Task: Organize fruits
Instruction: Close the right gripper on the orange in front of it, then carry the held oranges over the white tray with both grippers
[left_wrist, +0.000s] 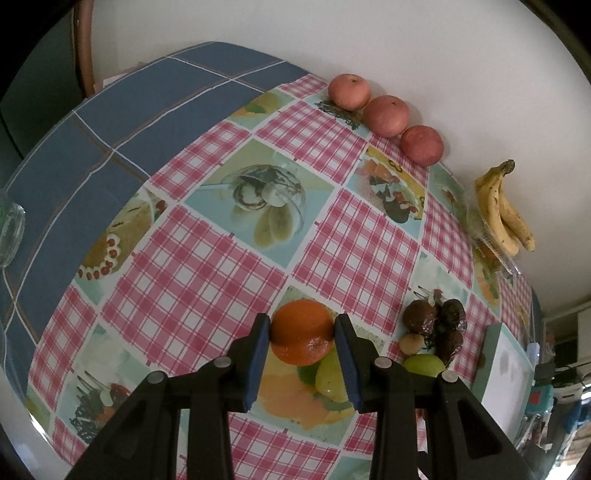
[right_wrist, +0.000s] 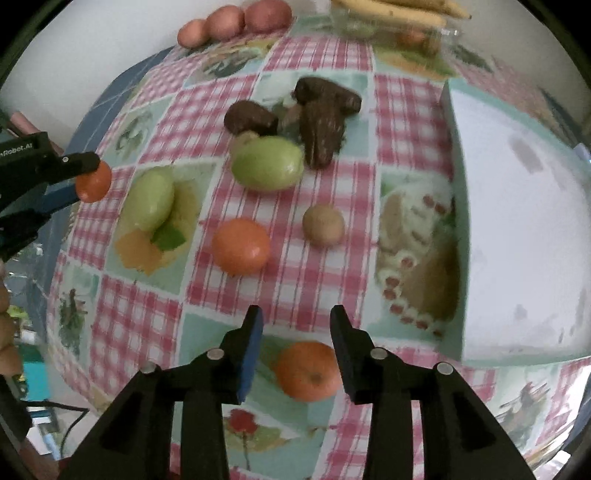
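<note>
My left gripper (left_wrist: 302, 328) is shut on an orange (left_wrist: 301, 330) and holds it above the table; the orange also shows in the right wrist view (right_wrist: 93, 181), at the far left. My right gripper (right_wrist: 295, 325) is open above the table, with an orange (right_wrist: 308, 371) lying between its fingers below. Another orange (right_wrist: 241, 246), a kiwi (right_wrist: 323, 225), two green fruits (right_wrist: 266, 164) (right_wrist: 153, 197) and dark brown fruits (right_wrist: 321, 122) lie ahead. Three red apples (left_wrist: 386, 115) and bananas (left_wrist: 504, 206) sit along the wall.
A white box (right_wrist: 517, 221) stands at the right on the checked tablecloth (left_wrist: 207, 266). A clear plastic tray (left_wrist: 495, 251) lies under the bananas. A glass jar (left_wrist: 11, 232) stands at the far left edge.
</note>
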